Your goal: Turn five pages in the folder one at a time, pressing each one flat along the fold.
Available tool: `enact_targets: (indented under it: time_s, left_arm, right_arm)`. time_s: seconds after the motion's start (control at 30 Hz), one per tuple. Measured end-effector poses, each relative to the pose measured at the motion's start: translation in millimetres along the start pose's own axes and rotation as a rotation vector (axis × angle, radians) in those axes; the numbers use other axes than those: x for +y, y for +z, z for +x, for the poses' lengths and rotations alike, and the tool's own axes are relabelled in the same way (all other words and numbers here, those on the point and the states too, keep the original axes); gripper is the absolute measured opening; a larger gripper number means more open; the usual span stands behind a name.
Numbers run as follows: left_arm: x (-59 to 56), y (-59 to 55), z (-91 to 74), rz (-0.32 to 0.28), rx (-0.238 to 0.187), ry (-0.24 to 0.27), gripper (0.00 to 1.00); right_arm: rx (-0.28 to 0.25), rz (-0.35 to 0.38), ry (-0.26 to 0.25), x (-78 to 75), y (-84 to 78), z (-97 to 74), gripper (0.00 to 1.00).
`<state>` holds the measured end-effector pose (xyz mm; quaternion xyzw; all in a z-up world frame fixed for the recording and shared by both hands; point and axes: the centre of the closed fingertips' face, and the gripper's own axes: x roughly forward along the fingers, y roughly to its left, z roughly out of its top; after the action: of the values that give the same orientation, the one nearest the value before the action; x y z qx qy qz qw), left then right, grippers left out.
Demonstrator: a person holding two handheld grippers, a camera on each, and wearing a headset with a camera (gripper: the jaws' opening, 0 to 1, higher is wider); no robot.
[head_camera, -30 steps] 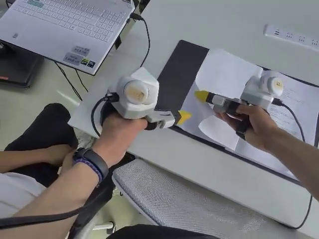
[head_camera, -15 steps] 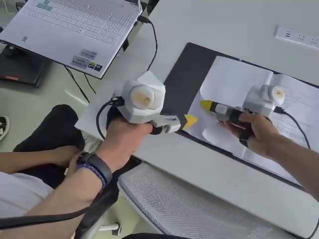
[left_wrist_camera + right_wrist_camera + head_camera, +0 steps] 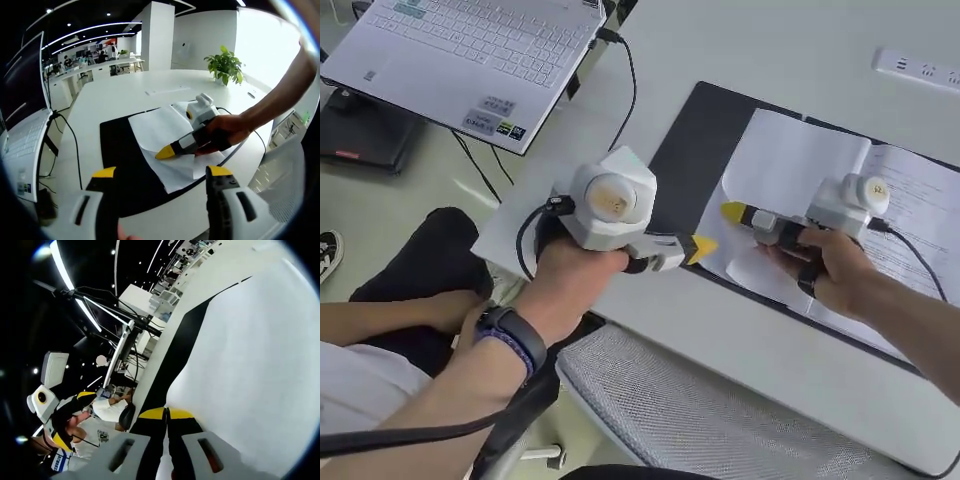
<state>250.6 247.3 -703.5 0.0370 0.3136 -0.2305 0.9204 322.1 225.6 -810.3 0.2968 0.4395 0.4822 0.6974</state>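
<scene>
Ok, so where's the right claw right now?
In the head view, the right claw is right of centre over the open folder, shut on the left edge of the lifted page; the open left claw sits just nearer the person.

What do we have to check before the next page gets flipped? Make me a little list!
1. The folder lies open on the table: ok.
2. The right gripper is at the curled-up page, jaws shut: ok.
3. The page is really pinched between those jaws: cannot tell.
4. The left gripper is open and free to press: ok.
5. The left gripper is at the fold: not ok, it hovers by the folder's near edge.
6. The laptop cable is off the folder: ok.
</scene>
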Motion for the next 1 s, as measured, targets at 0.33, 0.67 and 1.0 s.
enact_targets:
  time_s: [0.33, 0.67, 1.0]
  left_arm:
    - [-8.2, 1.8, 3.9, -0.004, 0.0, -0.019, 0.69]
    - [-16.5, -3.2, 10.2, 0.0, 0.015, -0.045, 0.69]
    - [-29.8, -1.6, 20.9, -0.004, 0.018, -0.082, 0.67]
  right_arm:
    - [0.008, -0.001, -0.005, -1.2, 0.0, 0.6, 0.0]
    - [0.018, -0.019, 0.01, 5.4, 0.5, 0.8, 0.17]
    - [-0.001, -0.099, 0.006, 27.9, 12.7, -28.2, 0.33]
